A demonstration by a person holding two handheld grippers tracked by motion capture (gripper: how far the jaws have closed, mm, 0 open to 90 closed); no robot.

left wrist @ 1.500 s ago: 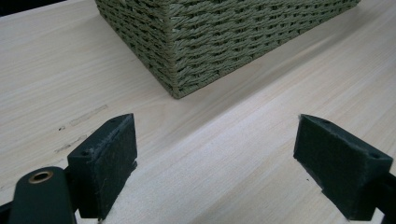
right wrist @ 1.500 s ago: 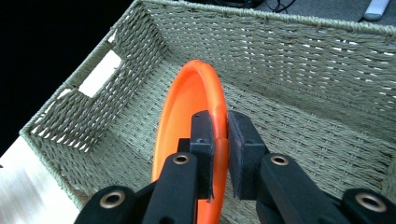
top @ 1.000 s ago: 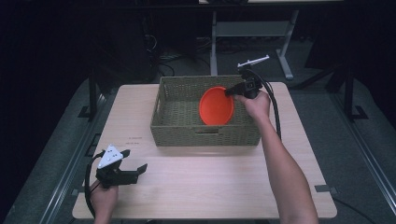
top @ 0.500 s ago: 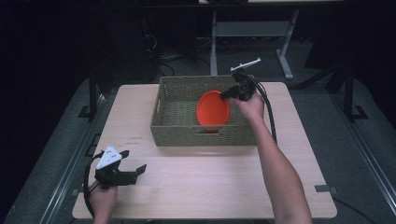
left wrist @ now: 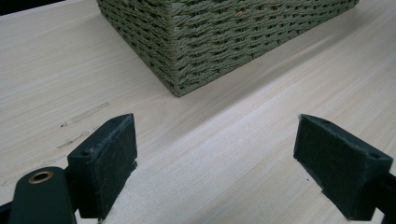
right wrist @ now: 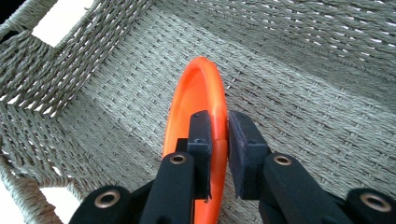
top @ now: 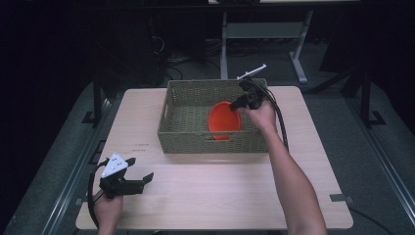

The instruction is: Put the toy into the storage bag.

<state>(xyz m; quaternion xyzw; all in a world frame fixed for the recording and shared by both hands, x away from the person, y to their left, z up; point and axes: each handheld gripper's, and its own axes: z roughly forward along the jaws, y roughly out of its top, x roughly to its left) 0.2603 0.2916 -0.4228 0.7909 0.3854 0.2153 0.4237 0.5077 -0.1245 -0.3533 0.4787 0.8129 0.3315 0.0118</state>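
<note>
An orange plate (top: 224,120) stands on edge inside the green woven basket (top: 195,142), tilted toward its near wall. My right gripper (top: 236,105) reaches over the basket's right rim and is shut on the plate's upper rim. In the right gripper view the black pads (right wrist: 201,140) pinch the orange plate (right wrist: 201,88) from both sides, with the basket's woven floor (right wrist: 303,70) behind it. My left gripper (top: 141,169) rests on the table at the front left, open, with nothing between its jaws. In the left gripper view it (left wrist: 215,163) faces the basket's near corner (left wrist: 224,42).
The light wooden table (top: 220,196) has bare room in front of the basket and on both sides. The right gripper's black cable (top: 281,122) trails along the forearm. A metal stand (top: 264,34) and dark floor lie beyond the far edge.
The right hand has sunk a little with the plate, carrying it deeper into the basket. The left gripper has stayed where it was.
</note>
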